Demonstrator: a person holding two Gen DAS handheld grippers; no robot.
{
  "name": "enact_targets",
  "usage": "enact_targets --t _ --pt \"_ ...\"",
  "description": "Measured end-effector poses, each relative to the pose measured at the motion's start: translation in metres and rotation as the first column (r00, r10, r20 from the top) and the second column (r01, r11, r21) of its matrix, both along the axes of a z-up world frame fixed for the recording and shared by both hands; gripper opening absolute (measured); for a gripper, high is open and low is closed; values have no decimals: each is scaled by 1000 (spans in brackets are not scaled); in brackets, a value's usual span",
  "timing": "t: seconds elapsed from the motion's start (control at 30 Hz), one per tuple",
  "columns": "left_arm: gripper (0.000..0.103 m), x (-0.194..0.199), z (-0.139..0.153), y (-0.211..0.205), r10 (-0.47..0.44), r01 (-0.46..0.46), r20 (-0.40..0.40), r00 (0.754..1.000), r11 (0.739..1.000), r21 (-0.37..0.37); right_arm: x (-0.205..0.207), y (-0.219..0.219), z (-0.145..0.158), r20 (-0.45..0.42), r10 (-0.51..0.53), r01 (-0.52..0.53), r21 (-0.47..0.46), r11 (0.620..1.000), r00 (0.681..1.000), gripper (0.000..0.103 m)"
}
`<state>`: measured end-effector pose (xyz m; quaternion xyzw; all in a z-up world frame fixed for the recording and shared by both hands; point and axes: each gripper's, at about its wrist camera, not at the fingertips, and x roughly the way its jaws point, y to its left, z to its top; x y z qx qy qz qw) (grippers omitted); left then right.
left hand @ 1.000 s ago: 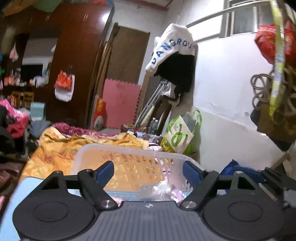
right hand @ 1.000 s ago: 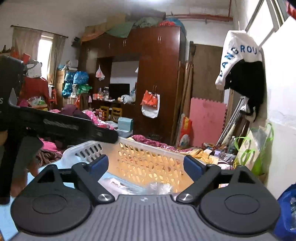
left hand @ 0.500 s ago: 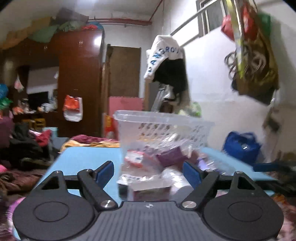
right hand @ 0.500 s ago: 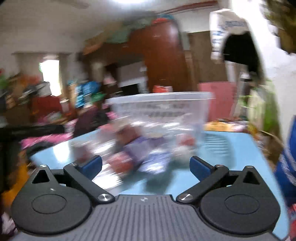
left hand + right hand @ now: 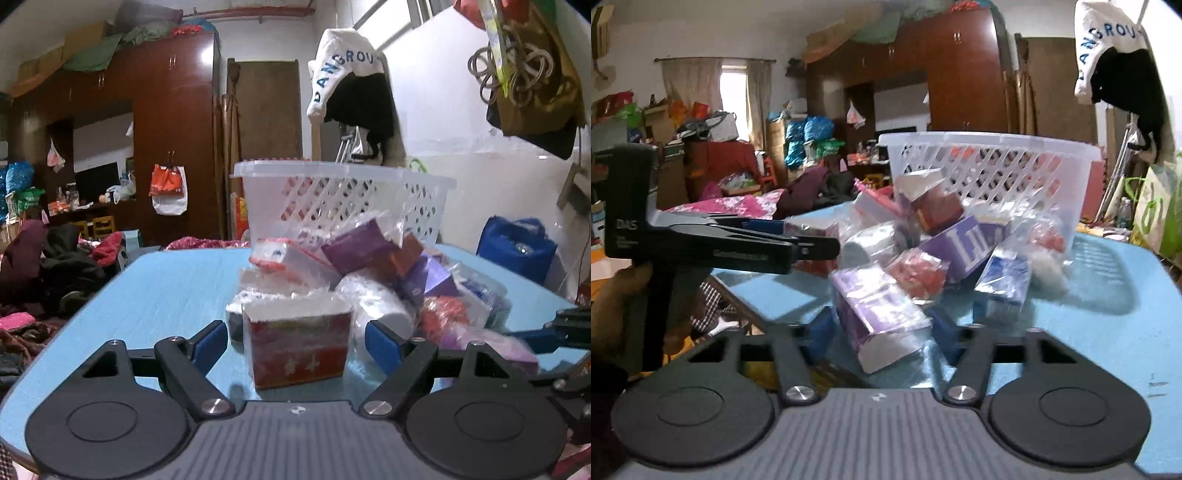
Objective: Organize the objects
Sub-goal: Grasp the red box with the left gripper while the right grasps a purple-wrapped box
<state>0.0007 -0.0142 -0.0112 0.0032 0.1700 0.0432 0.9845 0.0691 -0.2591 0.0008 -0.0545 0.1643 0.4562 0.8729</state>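
A white plastic basket (image 5: 332, 192) stands on the blue table (image 5: 166, 288) behind a pile of wrapped packets. My left gripper (image 5: 295, 341) is open, its fingers on either side of a red packet (image 5: 299, 347) standing on the table. My right gripper (image 5: 881, 332) is open around a purple packet (image 5: 875, 310) at the near end of the pile. The basket (image 5: 990, 170) also shows in the right wrist view, with a purple box (image 5: 964, 243) and a blue packet (image 5: 1004, 288) in front of it. The left gripper's side (image 5: 738, 243) shows there at left.
The table's left edge (image 5: 55, 354) drops off to heaps of clothes. A blue bag (image 5: 517, 251) sits by the white wall at right. A dark wardrobe (image 5: 166, 129) stands behind. Bare table lies right of the pile (image 5: 1108, 314).
Both grippers have dropped from above the basket to table level in front of the pile. The packets now lie between their open fingers.
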Motion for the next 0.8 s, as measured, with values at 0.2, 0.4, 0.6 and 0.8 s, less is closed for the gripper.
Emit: enact_targets --t 0.2,0.4,0.6,0.8 --pt "66 -11 -6 3 -8 9 19 1000 999 -31 -6 -8 1 26 -3 3 2 1000 1000 56" --pt "66 -22 6 5 -22 25 74 997 999 -46 -7 -19 10 53 -22 20 34 999 998 55" --pt "66 -25 13 13 -19 26 101 995 998 -62 0 -35 18 50 -59 55 77 996 997 54" --pt "66 -25 12 15 -25 32 100 995 997 -66 7 -41 19 54 -114 109 85 990 992 53"
